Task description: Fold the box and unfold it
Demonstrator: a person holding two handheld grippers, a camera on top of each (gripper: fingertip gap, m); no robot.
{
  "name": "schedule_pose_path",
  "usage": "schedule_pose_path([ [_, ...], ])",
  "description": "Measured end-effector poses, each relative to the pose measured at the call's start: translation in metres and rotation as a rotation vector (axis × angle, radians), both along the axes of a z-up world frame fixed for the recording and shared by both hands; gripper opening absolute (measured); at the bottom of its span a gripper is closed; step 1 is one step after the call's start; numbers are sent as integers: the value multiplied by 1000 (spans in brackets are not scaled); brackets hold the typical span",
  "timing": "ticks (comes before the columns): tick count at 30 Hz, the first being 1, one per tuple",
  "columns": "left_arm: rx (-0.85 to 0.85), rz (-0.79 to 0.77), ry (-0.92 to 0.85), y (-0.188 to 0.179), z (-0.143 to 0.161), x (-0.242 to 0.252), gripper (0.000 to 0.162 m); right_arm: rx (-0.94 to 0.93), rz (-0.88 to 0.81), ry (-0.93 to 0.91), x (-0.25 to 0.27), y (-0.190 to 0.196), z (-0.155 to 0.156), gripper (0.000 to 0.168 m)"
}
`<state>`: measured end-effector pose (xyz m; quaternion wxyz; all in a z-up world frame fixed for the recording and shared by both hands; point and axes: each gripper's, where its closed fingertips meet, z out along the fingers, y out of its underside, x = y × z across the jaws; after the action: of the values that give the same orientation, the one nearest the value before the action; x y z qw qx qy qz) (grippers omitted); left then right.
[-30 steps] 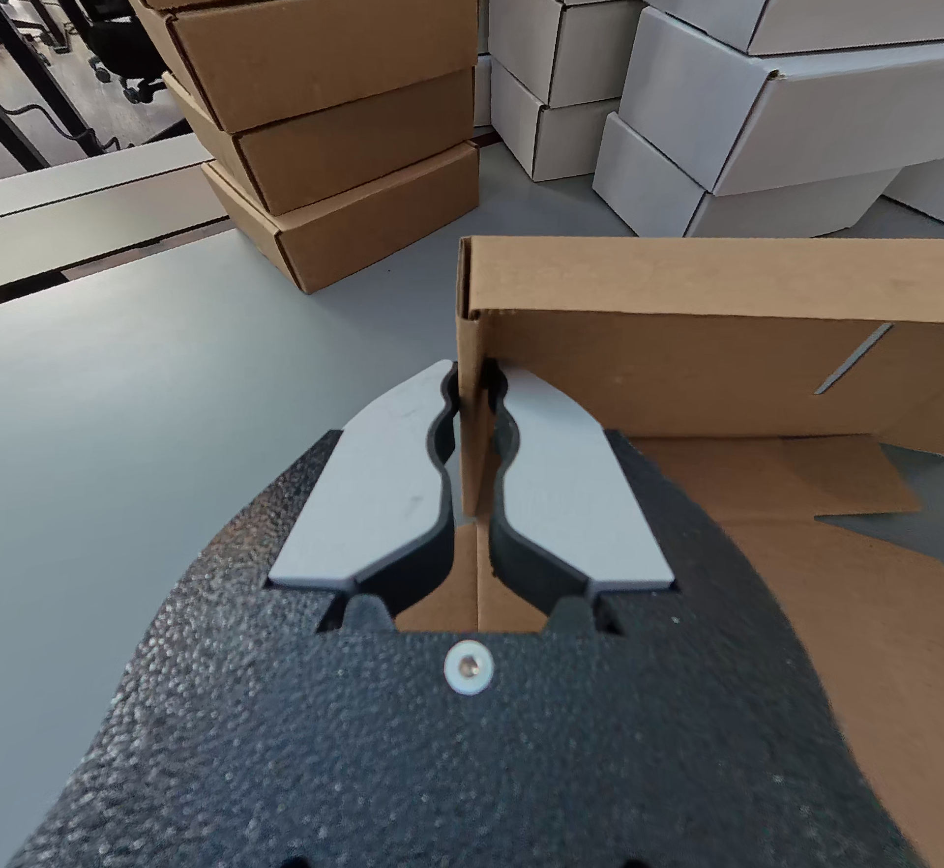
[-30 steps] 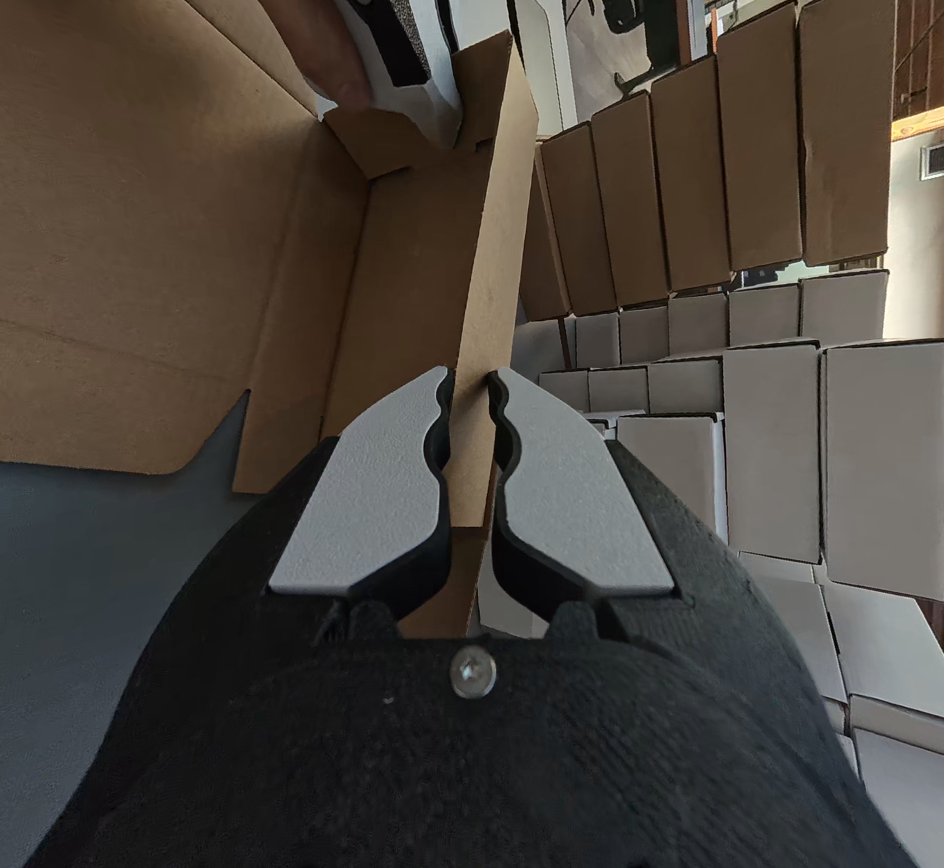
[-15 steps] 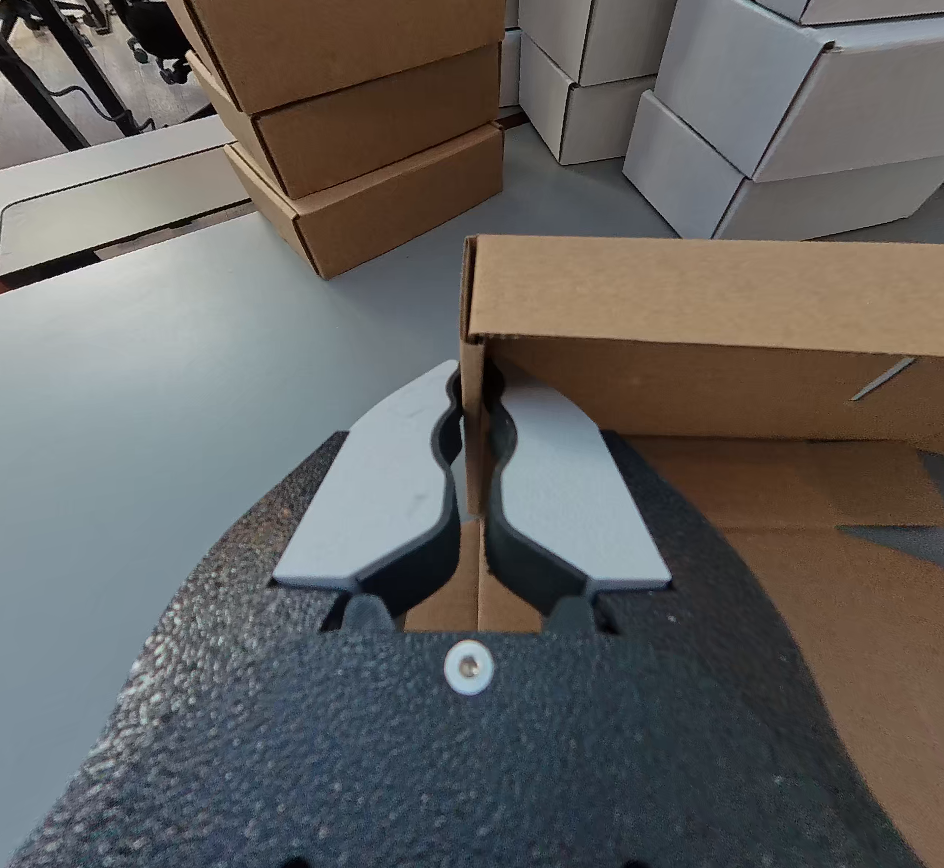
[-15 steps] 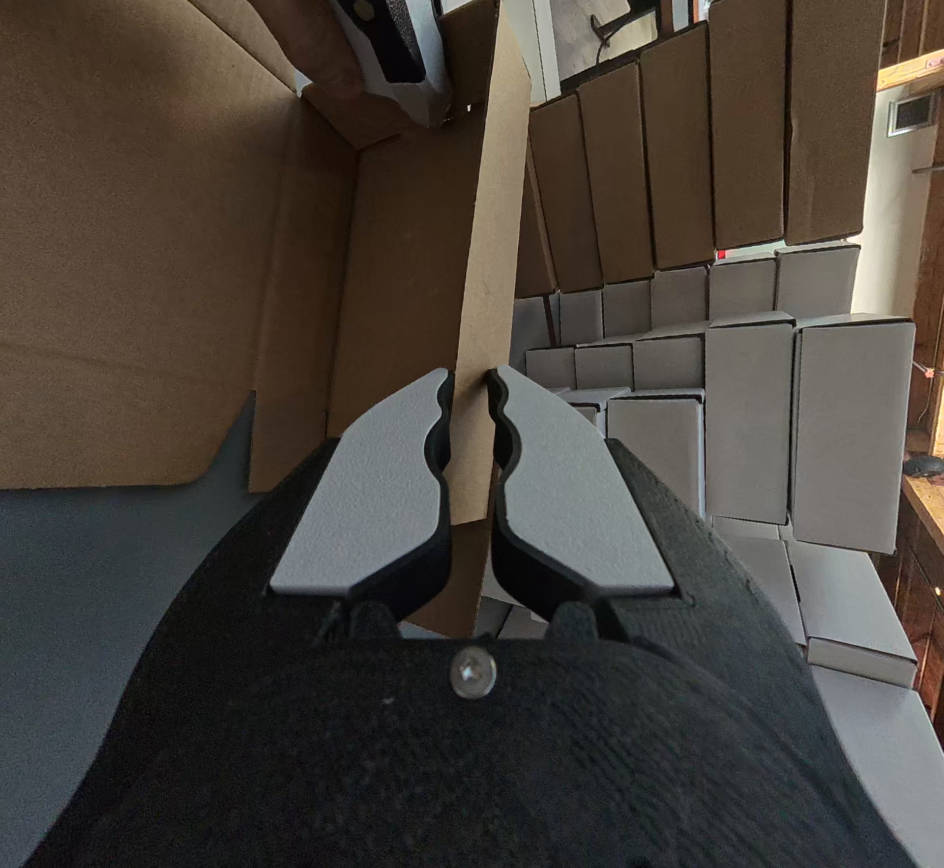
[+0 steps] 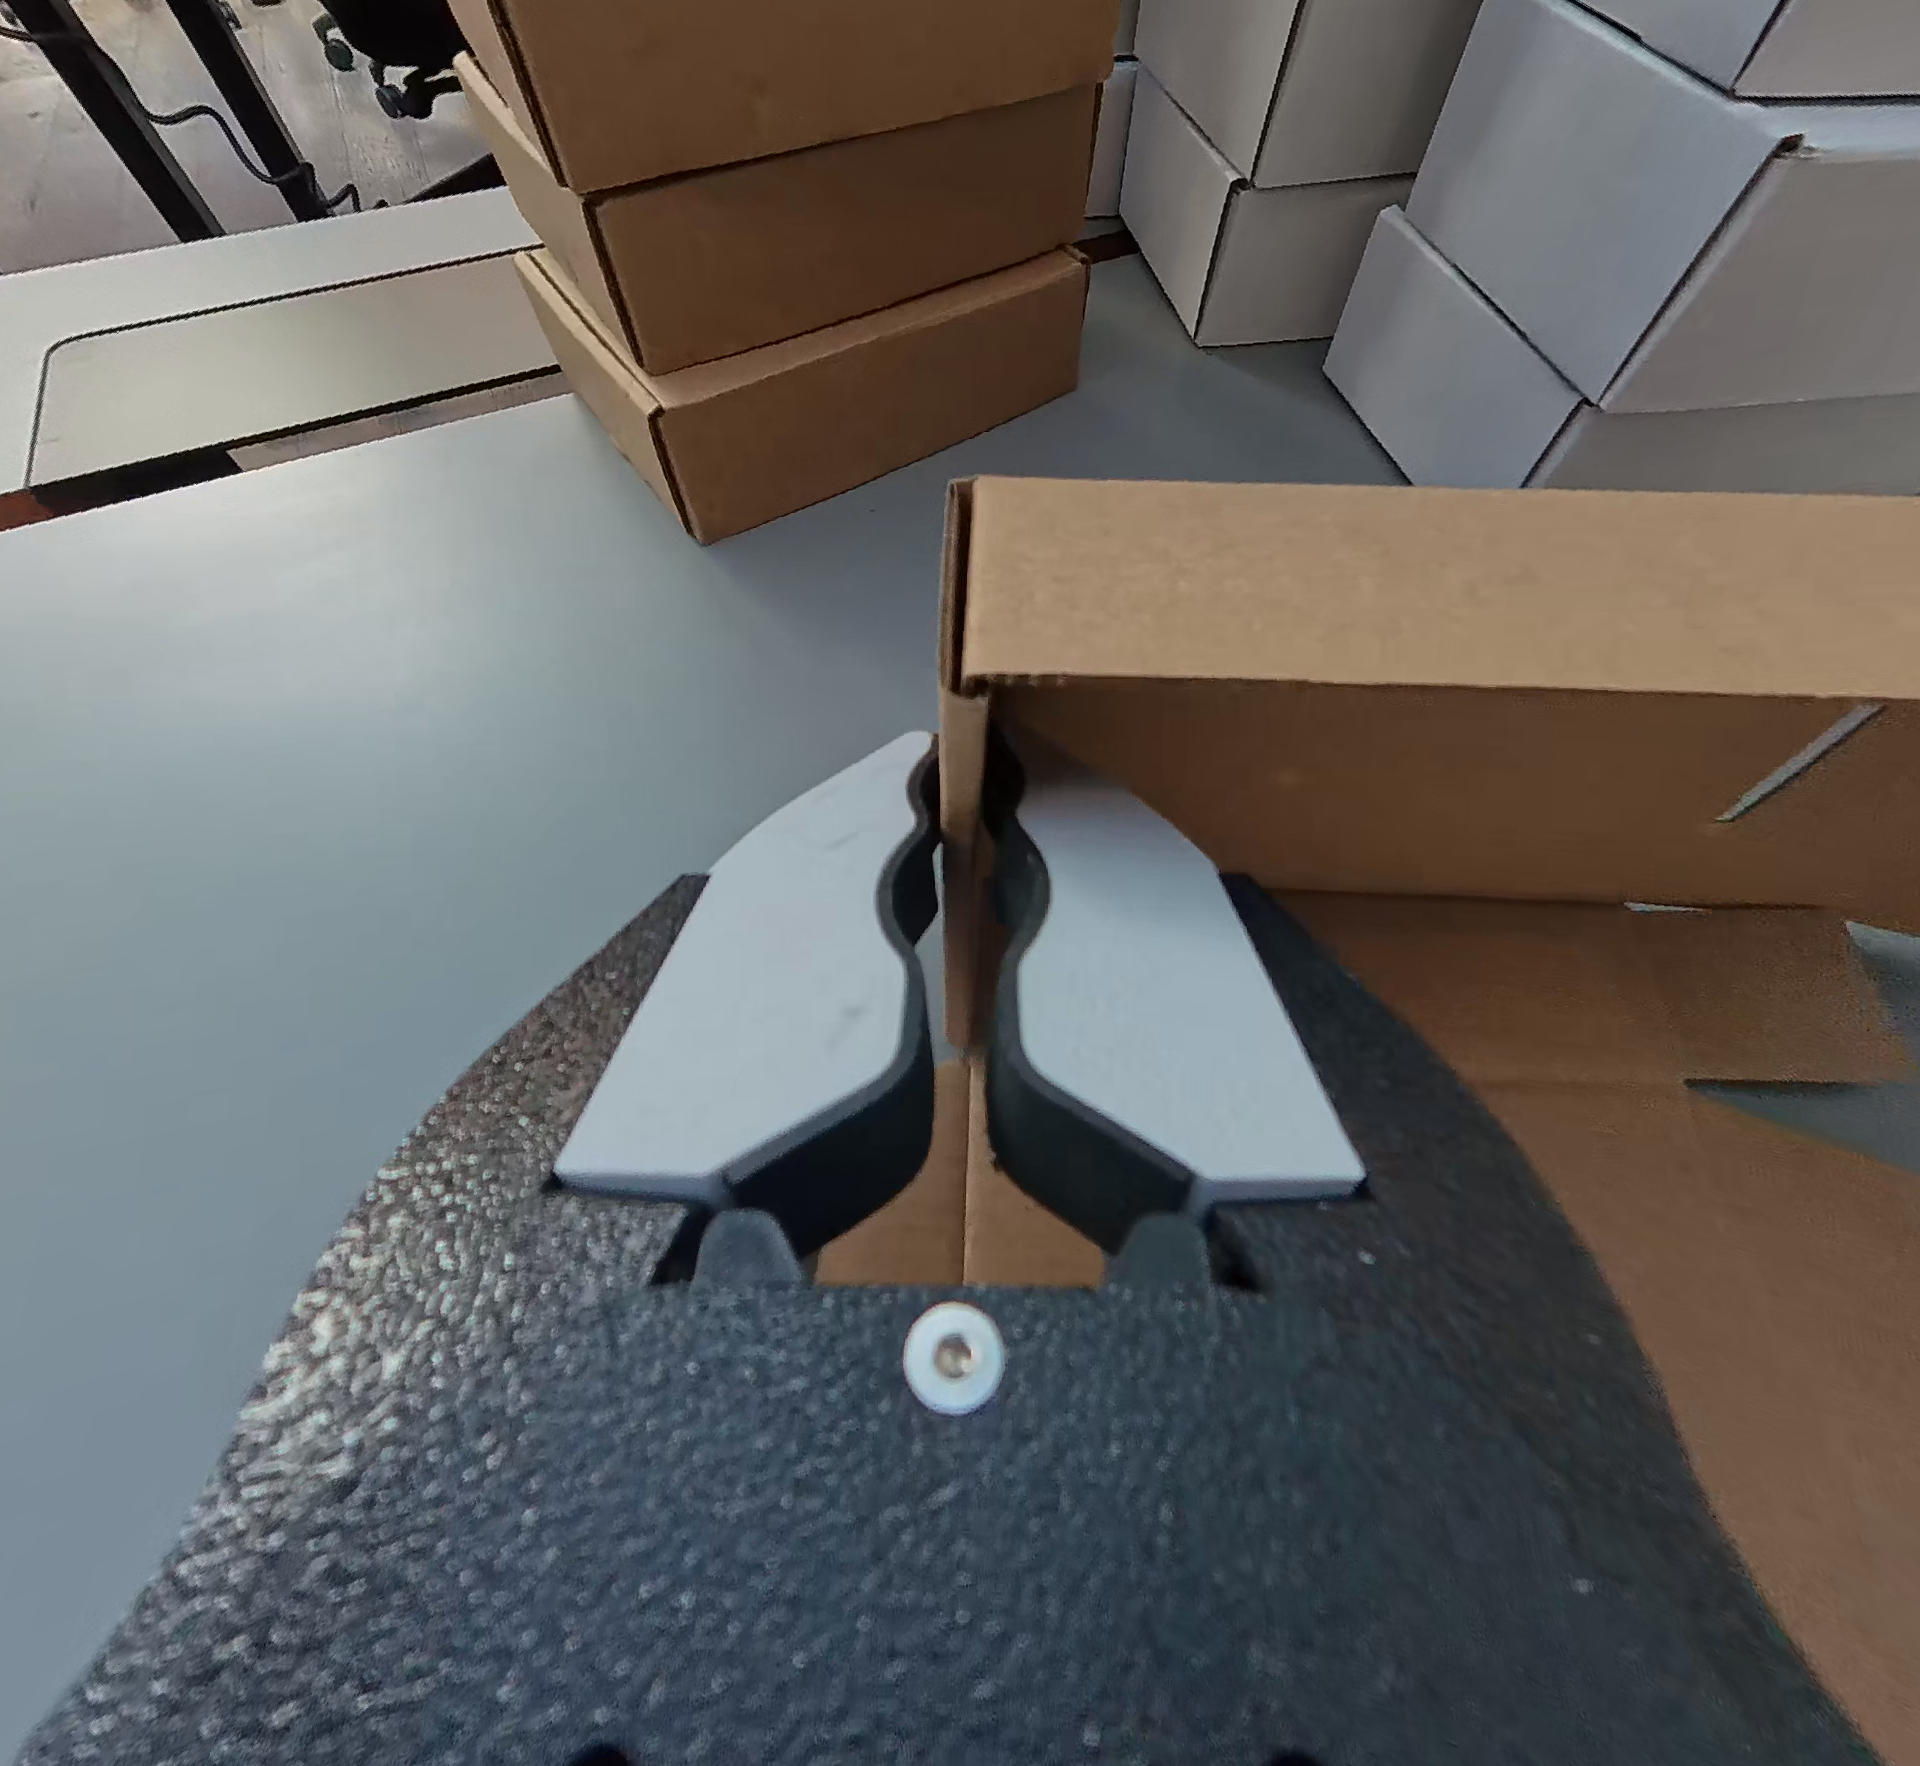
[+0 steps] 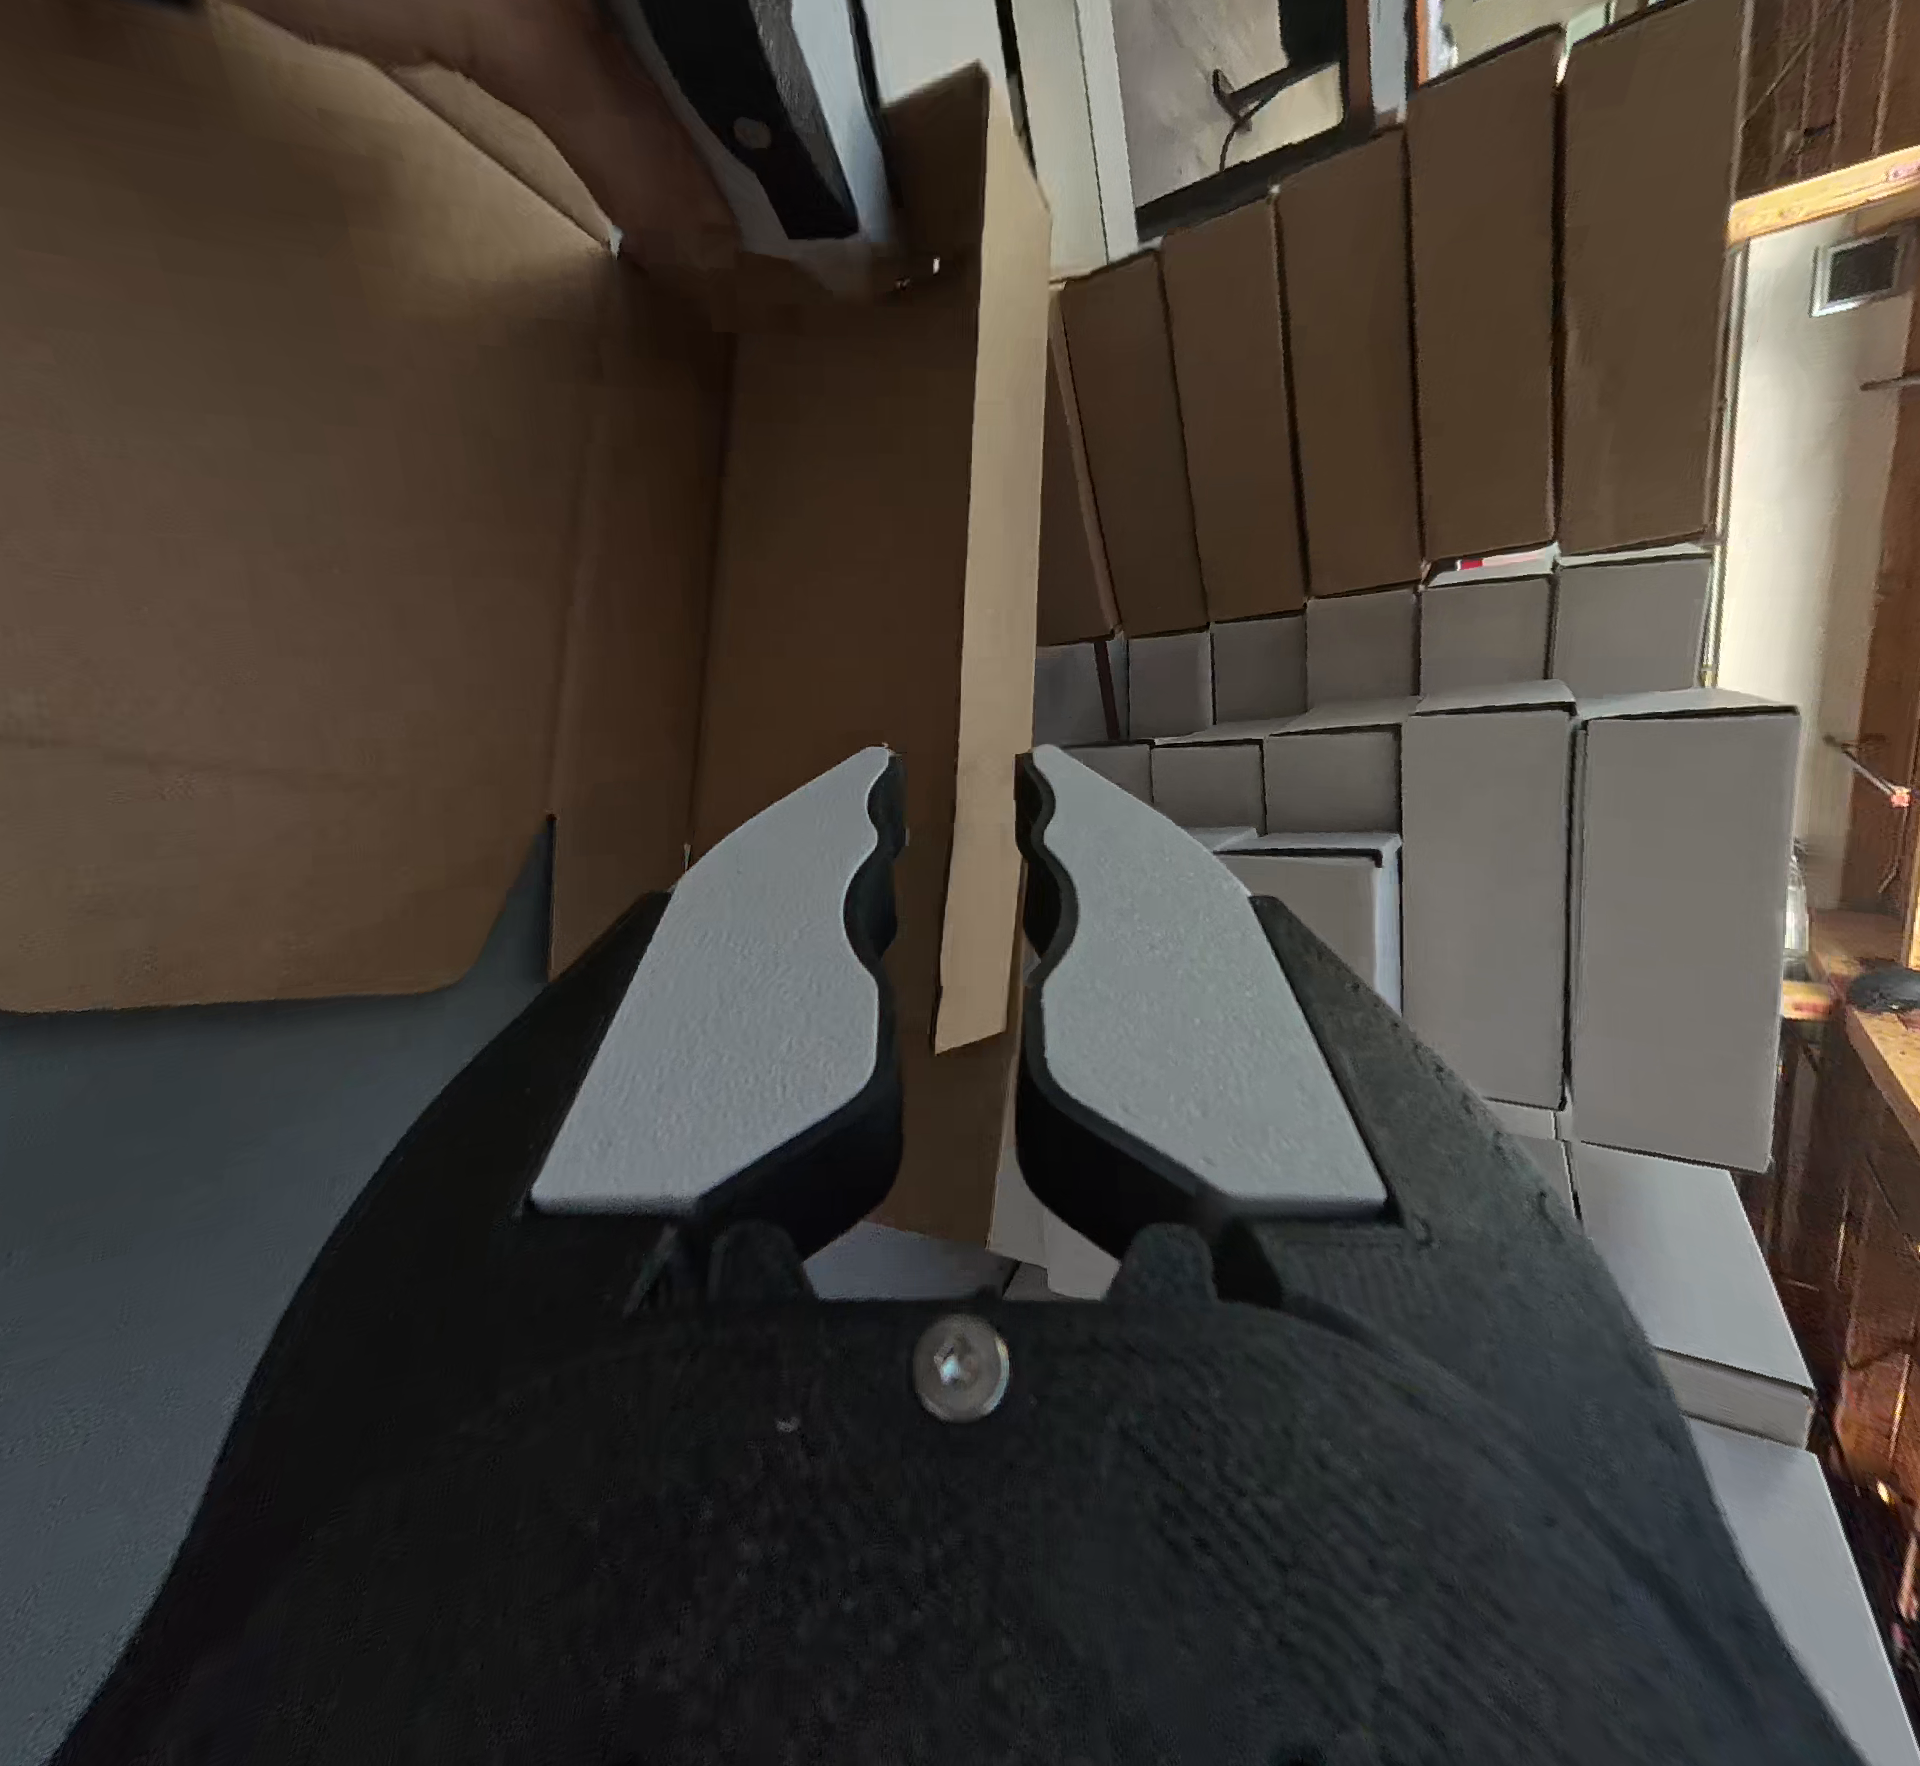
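Observation:
A brown cardboard box lies partly folded on the grey table, its far wall upright and its top strip folded over inward. My left gripper is shut on the box's upright left corner flap. In the right wrist view the box shows from its right end. My right gripper is open, its jaws standing on either side of the far wall's end with a gap on the inner side. The left gripper shows at the far corner.
A stack of closed brown boxes stands behind the box on the left, and piled white boxes stand on the right. Both show in the right wrist view, the brown and the white.
My right gripper's jaws have spread apart and let go of the far wall's end. My left gripper stays shut on the corner flap and has tipped slightly.

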<state>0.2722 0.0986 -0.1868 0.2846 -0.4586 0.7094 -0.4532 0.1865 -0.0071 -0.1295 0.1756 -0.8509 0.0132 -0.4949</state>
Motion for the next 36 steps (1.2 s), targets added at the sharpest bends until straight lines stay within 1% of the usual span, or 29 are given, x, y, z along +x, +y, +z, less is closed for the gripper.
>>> schedule_pose_path([
  [1, 0, 0, 0, 0, 0, 0, 6, 46, 34, -17, -4, 9, 10, 19],
  [2, 1, 0, -1, 0, 0, 0, 6, 98, 63, -33, -7, 18, 21, 12],
  [3, 2, 1, -2, 0, 0, 0, 6, 153, 76, -63, -6, 26, 31, 1],
  [5, 5, 1, -4, 0, 0, 0, 6, 225, 36, -154, 5, 32, 48, 0],
  [8, 12, 5, -7, 0, 0, 0, 6, 204, -20, -216, 25, 40, 46, 0],
  [9, 16, 7, -9, 0, 0, 0, 6, 191, -38, -213, 31, 42, 41, 0],
  [12, 27, 4, -15, -1, 0, 0, 6, 132, -94, -158, 42, 46, 20, 0],
  [14, 37, 7, -20, -1, 0, -1, 6, 91, -118, -111, 42, 47, 7, 0],
  [15, 37, 7, -19, -1, 0, -1, 6, 56, -122, -59, 40, 48, -3, 0],
  [16, 35, 5, -17, -1, 0, -1, 6, 45, -154, -57, 41, 47, -7, 0],
  [18, 30, 4, -15, -1, 0, 0, 6, 51, -158, -92, 41, 47, -8, 0],
  [21, 36, 8, -18, -1, 0, -1, 6, 170, -148, -81, 40, 47, -8, 0],
  [23, 37, 9, -19, -1, 0, 0, 6, 179, -152, -91, 39, 48, -6, 0],
  [25, 41, 13, -21, 0, 0, 0, 6, 152, -160, -161, 40, 47, -1, 0],
  [27, 39, 24, -22, 1, 1, 0, 6, 171, -138, -242, 34, 48, 9, 0],
  [30, -3, 49, -13, 7, 2, 1, 6, 280, -149, -315, 14, 41, 24, 0],
  [33, -77, 78, -12, 14, 6, 2, 6, 358, -212, -393, 0, 16, 34, 0],
  [36, -138, 97, -9, 20, 8, 3, 6, 396, -278, -427, 0, -10, 35, 0],
])
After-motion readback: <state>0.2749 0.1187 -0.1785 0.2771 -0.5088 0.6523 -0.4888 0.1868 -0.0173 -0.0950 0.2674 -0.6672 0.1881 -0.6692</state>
